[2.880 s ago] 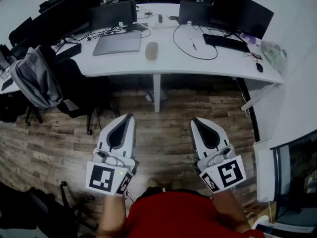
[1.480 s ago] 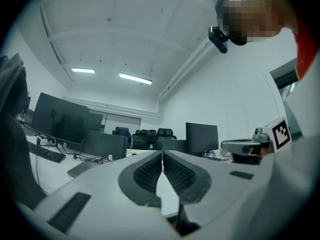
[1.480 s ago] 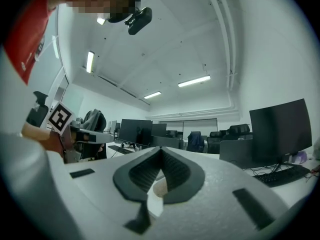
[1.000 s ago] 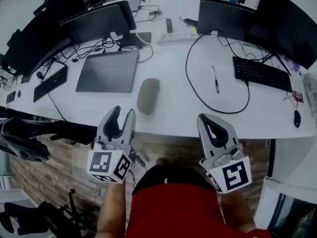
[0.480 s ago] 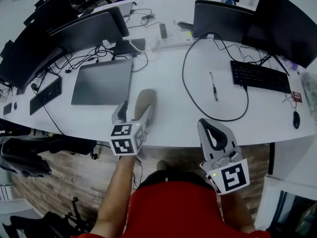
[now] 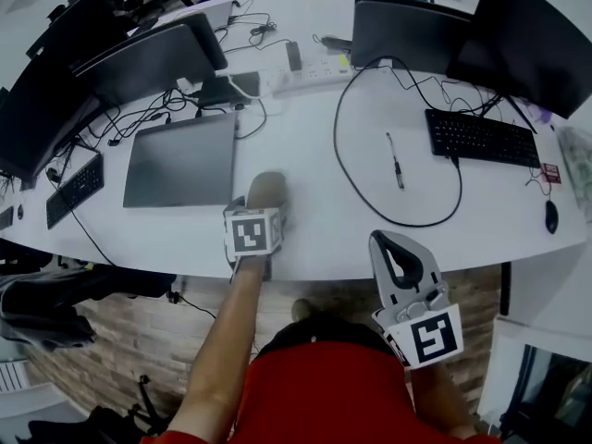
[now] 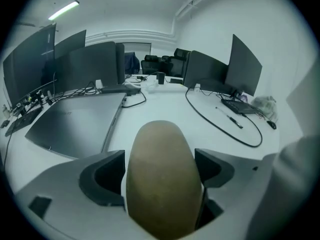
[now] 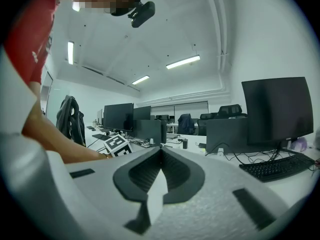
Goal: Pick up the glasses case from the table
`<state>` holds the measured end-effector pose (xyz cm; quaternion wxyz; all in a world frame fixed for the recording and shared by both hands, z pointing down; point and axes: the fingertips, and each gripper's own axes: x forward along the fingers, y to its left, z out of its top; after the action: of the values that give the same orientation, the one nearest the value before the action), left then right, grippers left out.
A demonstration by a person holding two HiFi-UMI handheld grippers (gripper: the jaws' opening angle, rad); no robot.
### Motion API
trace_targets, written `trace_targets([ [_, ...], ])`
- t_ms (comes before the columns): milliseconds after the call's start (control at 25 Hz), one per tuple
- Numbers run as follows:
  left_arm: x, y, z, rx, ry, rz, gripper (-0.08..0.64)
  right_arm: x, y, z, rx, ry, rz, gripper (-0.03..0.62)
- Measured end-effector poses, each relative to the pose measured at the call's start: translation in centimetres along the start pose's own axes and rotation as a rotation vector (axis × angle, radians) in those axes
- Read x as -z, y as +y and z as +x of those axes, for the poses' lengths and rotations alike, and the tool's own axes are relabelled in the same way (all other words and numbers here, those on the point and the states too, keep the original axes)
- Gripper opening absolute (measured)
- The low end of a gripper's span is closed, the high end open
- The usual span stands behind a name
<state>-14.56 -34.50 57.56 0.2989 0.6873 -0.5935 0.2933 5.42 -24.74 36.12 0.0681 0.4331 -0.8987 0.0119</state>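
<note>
The glasses case [image 6: 265, 188] is a tan, oval, closed case lying on the white desk [image 6: 314, 220] near its front edge. My left gripper [image 6: 262, 203] reaches down over the case's near end, and its marker cube hides that end in the head view. In the left gripper view the case [image 7: 162, 174] lies between the two jaws of the left gripper [image 7: 160, 178]. The jaws are opening and flank the case's sides without pressing on it. My right gripper [image 6: 389, 240] hangs off the desk's front edge, shut and empty, as its tips [image 8: 161, 151] meet.
A closed grey laptop [image 6: 178, 160] lies left of the case. A looped black cable [image 6: 400, 155], a pen [image 6: 395, 172], a keyboard [image 6: 481, 137] and a mouse [image 6: 552, 216] lie to the right. Monitors [image 6: 412, 30] and a power strip [image 6: 310, 67] line the back.
My left gripper has moved forward and down onto the desk, tilted steeply, and its jaws have spread around the glasses case. The right gripper has barely shifted.
</note>
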Motion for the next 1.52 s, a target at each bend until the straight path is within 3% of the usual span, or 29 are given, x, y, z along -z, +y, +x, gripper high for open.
trace_targets([
  [200,1.3,0.0,1.3,0.014,0.060,0.002,0.397,0.1,0.0,-0.2,0.028,0.007,0.001,0.005],
  [520,1.2,0.0,0.9,0.007,0.031,0.005,0.396,0.5,-0.1,-1.1,0.062,0.019,0.007,0.005],
  [720,-1.0,-1.3,-2.5,0.071,-0.092,-0.023,0.396,0.6,0.2,-1.3,0.062,0.015,0.018,0.005],
  [1120,-5.6,-3.3,-14.8,0.167,-0.403,-0.019,0.396,-1.8,2.0,-1.5,0.026,-0.055,0.006,0.005],
  [1360,-6.6,-3.1,-22.2,0.183,-0.560,-0.040,0.396,-3.7,3.5,-2.3,0.002,-0.102,-0.006,0.005],
  [1520,-6.5,-2.6,-25.6,0.167,-0.620,-0.046,0.396,-4.9,4.1,-2.9,-0.006,-0.122,-0.013,0.005],
])
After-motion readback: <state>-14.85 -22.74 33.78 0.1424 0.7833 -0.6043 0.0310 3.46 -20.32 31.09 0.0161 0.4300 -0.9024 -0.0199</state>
